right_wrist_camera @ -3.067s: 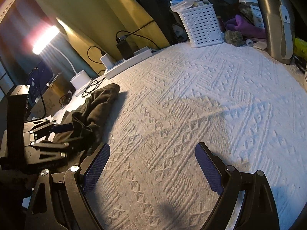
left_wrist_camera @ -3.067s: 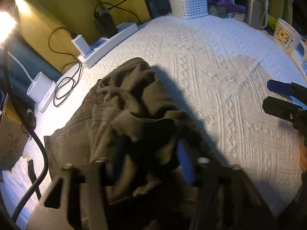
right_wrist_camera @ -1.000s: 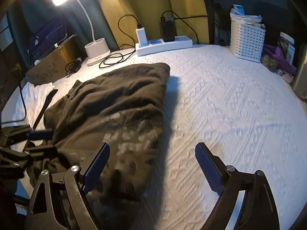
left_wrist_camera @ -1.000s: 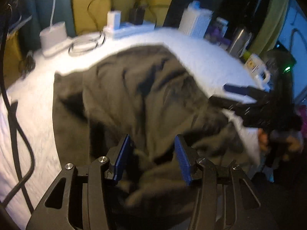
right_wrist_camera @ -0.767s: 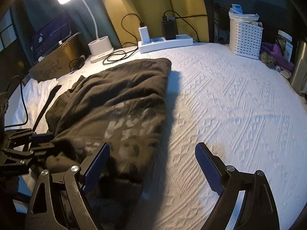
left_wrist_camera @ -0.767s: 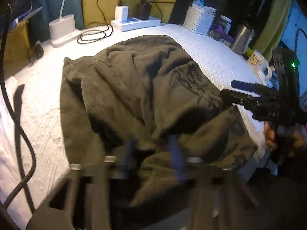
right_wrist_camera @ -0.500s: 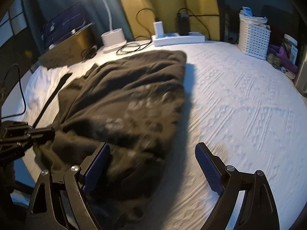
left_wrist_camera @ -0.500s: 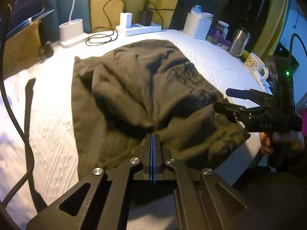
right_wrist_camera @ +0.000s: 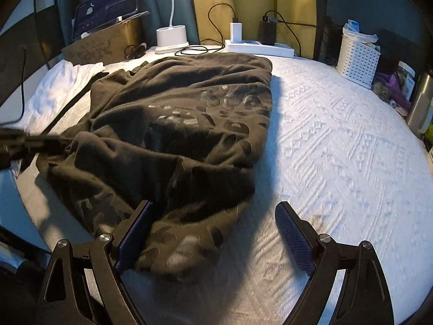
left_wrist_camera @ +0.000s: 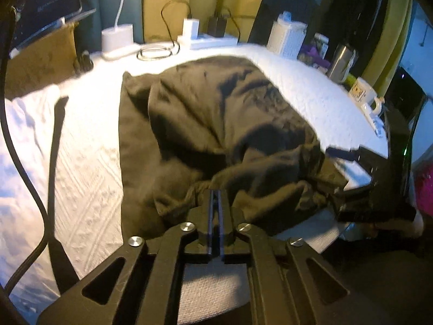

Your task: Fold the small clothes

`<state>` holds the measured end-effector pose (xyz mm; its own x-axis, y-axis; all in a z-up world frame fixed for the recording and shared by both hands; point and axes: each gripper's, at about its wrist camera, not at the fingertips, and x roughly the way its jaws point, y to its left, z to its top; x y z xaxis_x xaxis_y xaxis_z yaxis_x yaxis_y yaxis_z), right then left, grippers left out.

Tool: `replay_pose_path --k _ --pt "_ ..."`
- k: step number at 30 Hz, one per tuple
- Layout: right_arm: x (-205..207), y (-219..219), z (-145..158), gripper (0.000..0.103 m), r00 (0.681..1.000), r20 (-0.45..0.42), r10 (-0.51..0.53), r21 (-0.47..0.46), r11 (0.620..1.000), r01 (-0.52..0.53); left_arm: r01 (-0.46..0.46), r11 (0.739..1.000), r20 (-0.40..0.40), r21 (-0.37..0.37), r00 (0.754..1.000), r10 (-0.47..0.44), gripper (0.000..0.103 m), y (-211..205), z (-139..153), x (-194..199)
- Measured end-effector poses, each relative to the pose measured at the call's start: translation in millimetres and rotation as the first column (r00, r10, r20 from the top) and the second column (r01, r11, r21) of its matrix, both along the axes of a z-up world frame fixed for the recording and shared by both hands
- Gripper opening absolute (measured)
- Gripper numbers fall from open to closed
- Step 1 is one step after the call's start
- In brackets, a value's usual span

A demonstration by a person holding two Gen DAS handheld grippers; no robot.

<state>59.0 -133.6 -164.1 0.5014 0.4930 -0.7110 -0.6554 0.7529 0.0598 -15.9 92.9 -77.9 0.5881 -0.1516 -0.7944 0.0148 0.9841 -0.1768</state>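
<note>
- The dark olive printed cotton garment lies rumpled on the white textured bedspread, filling its nine-o'clock half.
- The left gripper has jaws nearly together, having just eased apart slightly; they seem to pinch the garment's near hem, though blur hides it.
- The right gripper has jaws spread wide around the garment's six-o'clock corner, without squeezing.

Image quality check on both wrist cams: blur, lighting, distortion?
Left wrist: motion smear on the dark garment and on the right gripper; warm light from upper left, blue cast on the bedspread. Right wrist: sharper, bedspread texture crisp; the left gripper is smeared at the frame edge. Both views: strong fisheye curvature, dark corners.
</note>
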Motion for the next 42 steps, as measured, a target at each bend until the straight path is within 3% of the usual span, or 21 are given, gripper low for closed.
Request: replay_pose_path --k 1,3,16,27,35,38,40,42 --pt "-1.3 -1.5 -0.2 0.091 1.0 0.0 -0.001 0.002 1.0 0.001 -0.006 1.0 0.005 0.003 1.0 0.006 0.03 0.2 0.3 2.5" --pt "-2.5 -2.9 0.2 0.091 1.0 -0.001 -0.001 0.004 1.0 0.001 -0.023 1.0 0.005 -0.008 1.0 0.023 0.042 1.1 -0.7 6.2" --pt "20.0 -16.9 30.6 0.091 0.999 0.03 -0.023 0.077 0.997 0.021 -0.061 0.998 0.074 -0.01 0.995 0.061 0.042 3.9 25.6 57.3" --pt "75.4 -10.1 44.6 0.091 0.999 0.023 -0.039 0.101 0.994 0.036 -0.152 0.988 0.032 -0.011 0.988 0.152 0.042 36.3 11.2 120.2" --pt "110.4 1.0 48.3 0.091 0.999 0.015 -0.031 0.105 0.994 0.029 -0.198 0.98 -0.067 -0.013 0.978 0.196 0.042 56.1 -18.2 160.8" --pt "121.5 4.9 47.3 0.091 0.999 0.006 -0.032 0.102 0.994 0.031 -0.173 0.984 -0.07 -0.044 0.983 0.169 0.037 55.7 -21.9 167.9" --pt "127.6 8.6 45.6 0.091 1.0 0.002 -0.031 0.099 0.995 0.031 -0.121 0.991 -0.047 -0.065 0.992 0.118 0.014 50.3 -18.7 170.5" --pt "132.2 12.3 43.5 0.091 1.0 -0.004 -0.031 0.094 0.995 0.031 -0.093 0.994 -0.023 -0.057 0.996 0.092 0.003 47.4 -14.3 172.2"
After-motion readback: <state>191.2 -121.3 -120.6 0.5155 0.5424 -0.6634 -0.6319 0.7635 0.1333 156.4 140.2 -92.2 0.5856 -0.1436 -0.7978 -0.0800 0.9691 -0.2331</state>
